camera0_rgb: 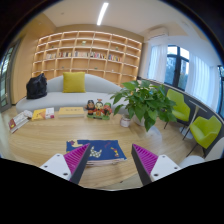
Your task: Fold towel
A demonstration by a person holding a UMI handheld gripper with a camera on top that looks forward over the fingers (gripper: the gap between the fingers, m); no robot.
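The towel (pixel 97 152), blue with a printed pattern, lies spread flat on the wooden table (pixel 40 140), a placement that suits folding since its edges are free to be picked up. The gripper (pixel 110 160) hovers just above the towel's near edge, its fingers spread apart and holding nothing; the pink pads (pixel 76 158) flank the towel's near corners. It is held roughly level, pointing forward across the towel. Beyond the towel stands a potted plant (pixel 145 100), and farther off a sofa (pixel 60 95).
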